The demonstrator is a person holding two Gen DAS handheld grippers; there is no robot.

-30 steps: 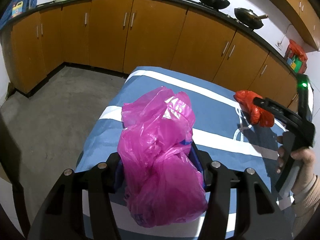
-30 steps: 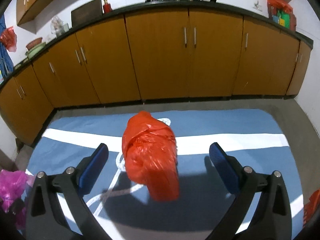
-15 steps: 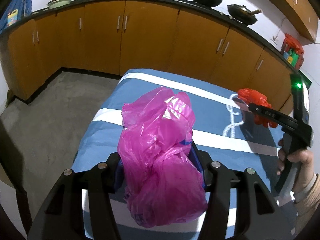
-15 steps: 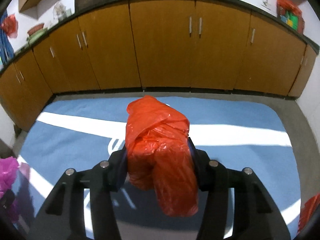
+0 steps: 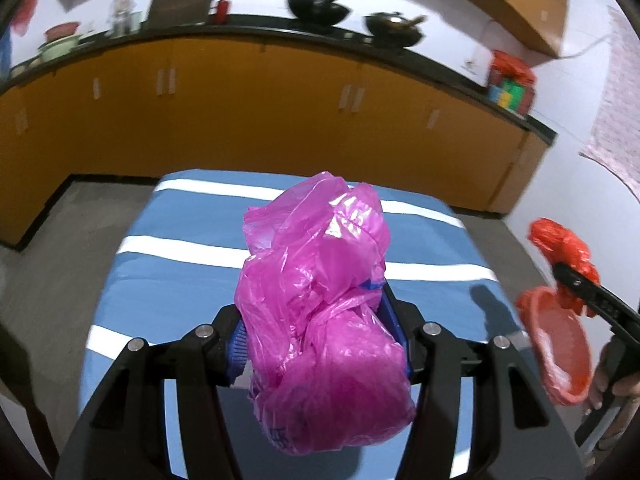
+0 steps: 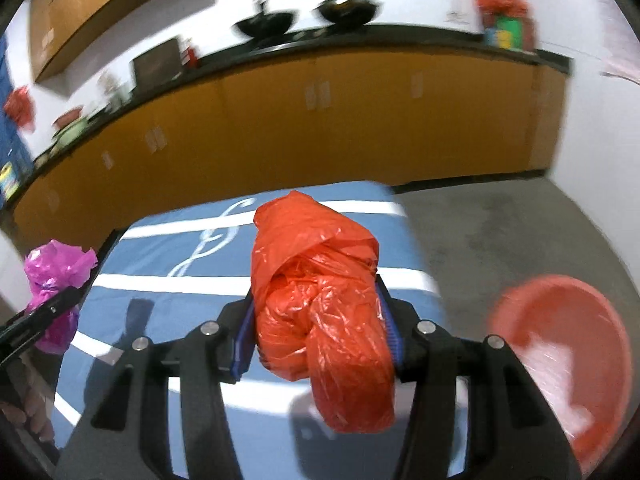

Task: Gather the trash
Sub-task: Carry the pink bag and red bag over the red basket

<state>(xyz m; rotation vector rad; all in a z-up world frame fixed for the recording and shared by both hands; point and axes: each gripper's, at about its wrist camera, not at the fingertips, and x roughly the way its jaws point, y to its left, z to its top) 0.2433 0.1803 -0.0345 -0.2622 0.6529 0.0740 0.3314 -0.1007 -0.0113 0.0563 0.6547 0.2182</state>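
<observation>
The left tool (image 5: 320,340) is pinching a crumpled magenta plastic bag (image 5: 320,312) between its blue pads, the bag bulging above and drooping below the jaws, held in the air above the blue desk cover with white stripes (image 5: 200,272). In the left wrist view the right tool (image 5: 576,280) shows at about 3 o'clock, clamped on a crumpled red-orange plastic bag (image 5: 560,248), with a round red plastic basin (image 5: 560,356) just below it at roughly 4 o'clock, off the desk's right edge. In the right wrist view the red-orange bag (image 6: 320,304) fills the centre, squeezed between that tool's blue pads (image 6: 242,344) and hanging down past them over the striped cover, which bears a white treble-clef mark (image 6: 212,240) at 11 o'clock. The red basin (image 6: 568,360) lies at 4 o'clock, seemingly on the grey concrete floor (image 6: 500,232), though blur makes its footing hard to judge. At 9 o'clock in this view the magenta bag (image 6: 56,280) appears again, gripped by the dark finger of the left tool. Behind the desk runs a row of orange-brown cabinet doors (image 5: 260,112) under a dark countertop carrying two black woks (image 5: 352,16).
</observation>
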